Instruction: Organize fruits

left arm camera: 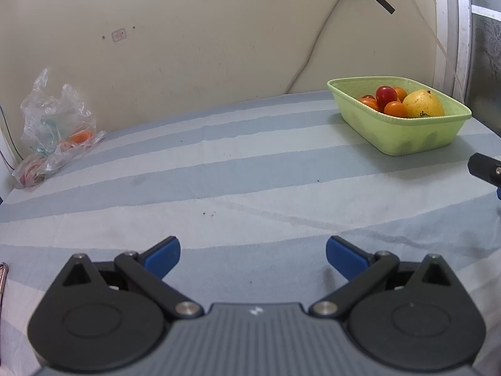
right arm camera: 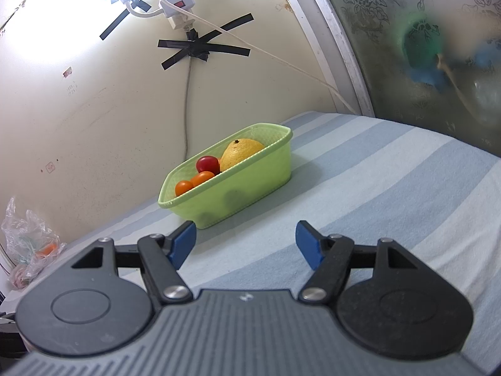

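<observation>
A light green plastic basket stands at the far right of the striped table; it also shows in the right wrist view. It holds a yellow lemon, a red cherry tomato and several orange cherry tomatoes. My left gripper is open and empty, low over the table's front. My right gripper is open and empty, just short of the basket. A tip of the right gripper shows at the left wrist view's right edge.
A crumpled clear plastic bag with something orange inside lies at the far left by the wall. A blue and white striped cloth covers the table. Cables and black tape hang on the wall behind the basket. A frosted window is to the right.
</observation>
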Demonstrator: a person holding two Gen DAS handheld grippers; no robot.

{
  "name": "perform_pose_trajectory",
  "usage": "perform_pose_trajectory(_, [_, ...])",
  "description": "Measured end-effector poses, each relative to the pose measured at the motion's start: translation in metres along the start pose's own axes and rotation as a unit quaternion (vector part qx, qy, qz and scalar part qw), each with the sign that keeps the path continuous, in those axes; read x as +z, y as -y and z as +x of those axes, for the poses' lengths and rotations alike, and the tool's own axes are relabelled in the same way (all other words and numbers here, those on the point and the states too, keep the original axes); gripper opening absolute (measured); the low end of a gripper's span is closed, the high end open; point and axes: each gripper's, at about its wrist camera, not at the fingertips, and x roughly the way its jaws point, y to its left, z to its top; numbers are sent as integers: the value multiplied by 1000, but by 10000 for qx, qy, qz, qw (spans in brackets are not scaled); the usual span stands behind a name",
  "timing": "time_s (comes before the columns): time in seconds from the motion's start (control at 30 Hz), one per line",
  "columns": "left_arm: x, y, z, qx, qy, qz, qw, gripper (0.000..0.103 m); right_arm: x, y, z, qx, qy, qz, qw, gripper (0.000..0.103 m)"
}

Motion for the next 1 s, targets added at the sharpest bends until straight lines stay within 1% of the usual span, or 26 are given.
perform_pose_trajectory(1.0, [0,3,-4,-36,2,93,10000,103,0,0,0,9,-1,2,10000,72])
